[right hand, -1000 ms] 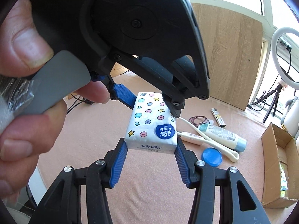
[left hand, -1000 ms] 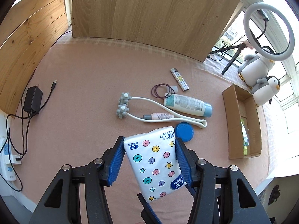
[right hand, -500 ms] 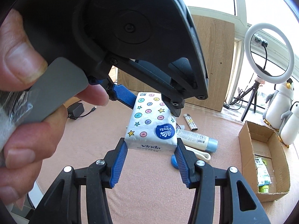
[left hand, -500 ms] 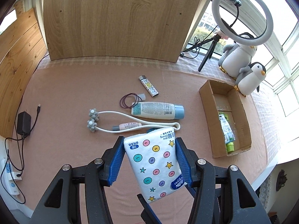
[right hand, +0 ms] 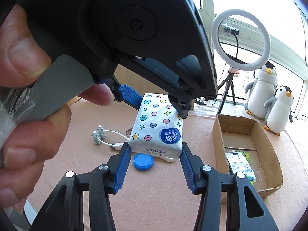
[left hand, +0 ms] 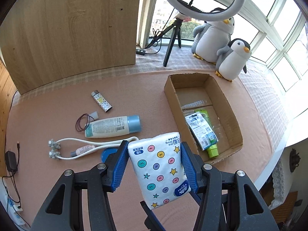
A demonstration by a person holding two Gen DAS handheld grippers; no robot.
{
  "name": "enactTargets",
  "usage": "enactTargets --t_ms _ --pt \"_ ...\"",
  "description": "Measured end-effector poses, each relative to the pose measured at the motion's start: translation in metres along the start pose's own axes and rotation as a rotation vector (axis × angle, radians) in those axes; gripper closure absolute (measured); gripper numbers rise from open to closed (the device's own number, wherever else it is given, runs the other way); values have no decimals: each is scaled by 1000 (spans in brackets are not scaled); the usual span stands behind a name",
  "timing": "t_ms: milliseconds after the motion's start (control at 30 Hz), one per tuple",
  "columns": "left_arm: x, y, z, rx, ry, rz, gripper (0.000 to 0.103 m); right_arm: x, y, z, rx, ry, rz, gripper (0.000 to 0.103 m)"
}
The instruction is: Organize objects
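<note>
Together we grip the tissue pack [left hand: 160, 165] with both claws, left gripper [left hand: 154, 163] and right gripper [right hand: 155, 155], above the tabletop [left hand: 134, 88] near the cardboard box [left hand: 233, 115].

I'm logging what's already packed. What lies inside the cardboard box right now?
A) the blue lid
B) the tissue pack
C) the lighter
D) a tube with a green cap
D: the tube with a green cap lies on the floor of the cardboard box, while the tissue pack is held outside it.
</note>
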State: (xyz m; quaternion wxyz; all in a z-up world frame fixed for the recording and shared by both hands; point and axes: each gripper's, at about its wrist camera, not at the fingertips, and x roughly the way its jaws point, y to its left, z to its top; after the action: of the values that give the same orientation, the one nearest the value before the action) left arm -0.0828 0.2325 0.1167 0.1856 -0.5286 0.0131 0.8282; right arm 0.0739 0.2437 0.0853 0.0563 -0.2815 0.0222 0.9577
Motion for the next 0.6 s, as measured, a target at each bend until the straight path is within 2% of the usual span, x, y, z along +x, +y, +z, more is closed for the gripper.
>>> enactTargets --t_ms 400,600 --pt "63 -133 33 168 49 -86 46 -2 -110 -19 103 9 -165 56" --pt "81 -175 40 209 63 -127 46 -5 -148 -24 128 21 -230 56"
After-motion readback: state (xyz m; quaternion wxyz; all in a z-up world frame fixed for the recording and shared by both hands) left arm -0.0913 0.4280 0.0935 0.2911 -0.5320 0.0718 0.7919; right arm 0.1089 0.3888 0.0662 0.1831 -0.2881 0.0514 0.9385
